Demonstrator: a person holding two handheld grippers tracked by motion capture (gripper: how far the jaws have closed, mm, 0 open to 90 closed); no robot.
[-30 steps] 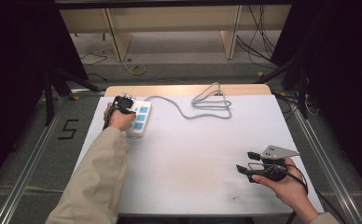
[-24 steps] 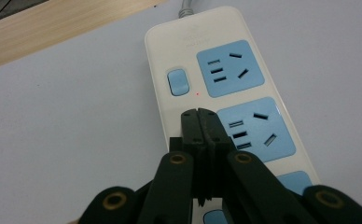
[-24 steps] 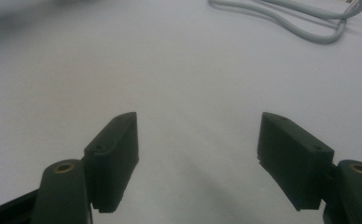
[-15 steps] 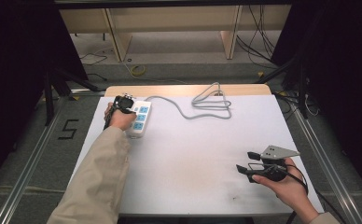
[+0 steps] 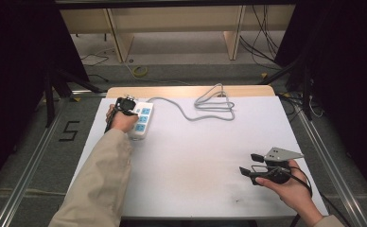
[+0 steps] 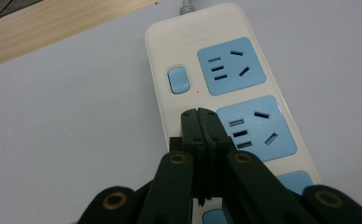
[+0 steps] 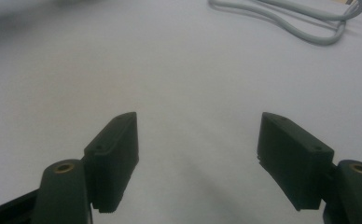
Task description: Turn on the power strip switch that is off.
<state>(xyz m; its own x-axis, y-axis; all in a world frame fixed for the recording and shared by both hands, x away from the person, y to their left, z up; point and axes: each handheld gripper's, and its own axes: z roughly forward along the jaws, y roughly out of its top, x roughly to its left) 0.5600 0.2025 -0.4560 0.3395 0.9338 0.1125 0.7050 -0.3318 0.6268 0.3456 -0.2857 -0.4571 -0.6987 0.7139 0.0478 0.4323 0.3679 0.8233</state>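
The cream plastic power strip with blue sockets (image 5: 141,120) sits near the white worktop's (image 5: 191,161) far left corner. The left tool (image 6: 201,113), jaws pinched together and empty, hangs right over it near the blue switch (image 6: 178,80). The right tool (image 5: 249,164) is spread wide, nothing in it, by the near right corner.

No visible change (both hands motionless).

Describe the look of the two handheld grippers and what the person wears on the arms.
Both grippers are black, each with two flat blocky jaws on arms fixed by brass-coloured rivets. The left gripper has ridged pads. The right gripper carries a grey three-cornered plate on top, and a black cable loops behind it. The left arm wears a beige long sleeve; a beige cuff shows at the right wrist.
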